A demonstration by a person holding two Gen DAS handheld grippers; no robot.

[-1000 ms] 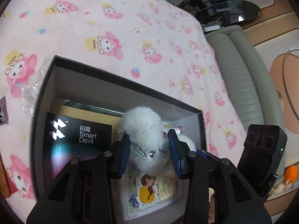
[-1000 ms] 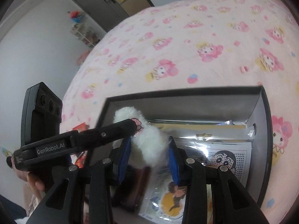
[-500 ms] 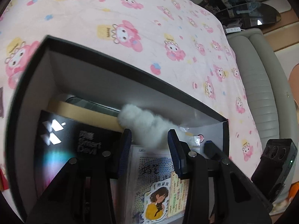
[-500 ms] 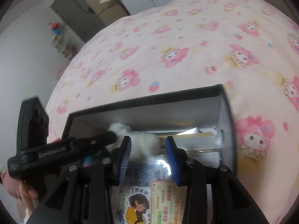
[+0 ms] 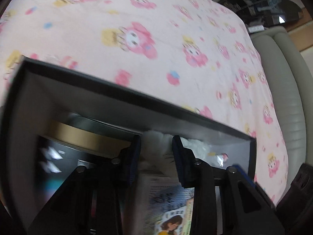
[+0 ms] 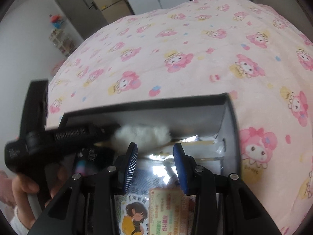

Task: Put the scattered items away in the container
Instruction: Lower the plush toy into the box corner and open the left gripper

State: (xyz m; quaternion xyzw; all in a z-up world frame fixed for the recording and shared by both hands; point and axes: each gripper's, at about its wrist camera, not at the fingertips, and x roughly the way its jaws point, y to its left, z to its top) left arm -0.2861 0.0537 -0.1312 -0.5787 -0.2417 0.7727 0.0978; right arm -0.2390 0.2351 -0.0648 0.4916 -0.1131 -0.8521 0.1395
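Down inside the black box (image 6: 148,105) on the pink cartoon-print bedspread (image 6: 176,49), the left gripper (image 5: 156,146) has a white plush toy (image 6: 142,135) between its pads, and its jaws are closing on the fluff as the toy sits low against the far wall. From the right-hand camera the left tool reaches in from the side, a hand (image 6: 25,186) wrapped round its grip. The right gripper (image 6: 155,154) hovers just this side of the toy with its jaws only a little apart and nothing caught between them. Under both tools lie a cartoon sticker sheet (image 6: 137,215) in shiny wrap and a dark carton (image 5: 58,156) at the box's left end. My worry is the letting go: plush fibres cling to ribbed pads, so the toy could ride back up with the fingers and tip over the rim onto the bed. The two tools are also crowded into one end of the box, near enough that a careless pull-out might knock one against the other or drag the slippery wrap along.
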